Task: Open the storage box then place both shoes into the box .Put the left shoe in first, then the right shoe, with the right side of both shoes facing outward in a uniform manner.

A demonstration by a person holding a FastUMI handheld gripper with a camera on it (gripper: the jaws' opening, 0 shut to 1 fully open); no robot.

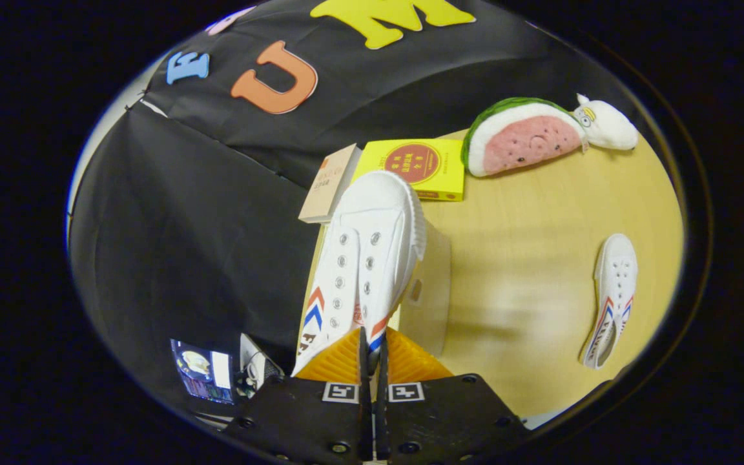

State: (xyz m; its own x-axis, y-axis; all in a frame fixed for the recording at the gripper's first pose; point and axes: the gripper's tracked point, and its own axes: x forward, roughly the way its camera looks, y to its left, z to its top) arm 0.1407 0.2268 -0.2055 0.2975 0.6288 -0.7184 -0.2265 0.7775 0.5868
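My gripper (pixel 372 345) is shut on a white canvas shoe (pixel 365 258) with red and blue chevrons, pinching its heel rim between the fingers. The shoe hangs toe-forward, lifted over the cream storage box (pixel 430 297), which stands just ahead of and beneath it on the wooden table (pixel 527 258). The box's inside is hidden by the shoe. The second white shoe (pixel 612 298) lies flat on the table well off to the right of the fingers, toe pointing away.
Beyond the shoe's toe lie a yellow book (pixel 433 169) and a tan book (pixel 330 184). A watermelon plush (pixel 527 135) and a white plush toy (pixel 604 126) sit at the table's far side. Black cloth hangs to the left.
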